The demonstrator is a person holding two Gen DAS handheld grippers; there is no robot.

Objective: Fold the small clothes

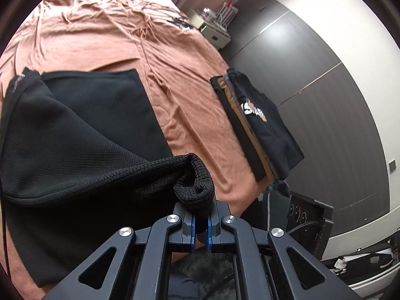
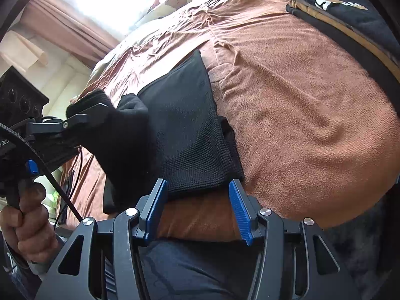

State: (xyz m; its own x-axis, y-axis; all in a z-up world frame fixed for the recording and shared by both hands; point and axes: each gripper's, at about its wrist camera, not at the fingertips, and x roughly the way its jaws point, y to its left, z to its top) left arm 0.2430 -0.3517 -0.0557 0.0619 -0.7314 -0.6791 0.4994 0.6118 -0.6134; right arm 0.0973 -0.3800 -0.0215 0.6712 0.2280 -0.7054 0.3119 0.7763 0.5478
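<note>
A black knit garment (image 1: 82, 130) lies on the brown bedspread (image 1: 180, 57). My left gripper (image 1: 200, 215) is shut on a bunched corner of it and lifts that part off the bed. In the right wrist view the same garment (image 2: 190, 140) lies partly folded, and my left gripper (image 2: 93, 111) shows at the left holding its raised edge. My right gripper (image 2: 200, 200) is open and empty, with its blue pads either side of the garment's near edge, just above the bedspread (image 2: 300, 125).
A stack of folded dark clothes (image 1: 260, 122) sits near the bed's right edge and shows at the top right of the right wrist view (image 2: 345, 7). A nightstand (image 1: 215, 32) stands beyond the bed. A dark wardrobe (image 1: 312, 75) is at the right. Clutter lies on the floor.
</note>
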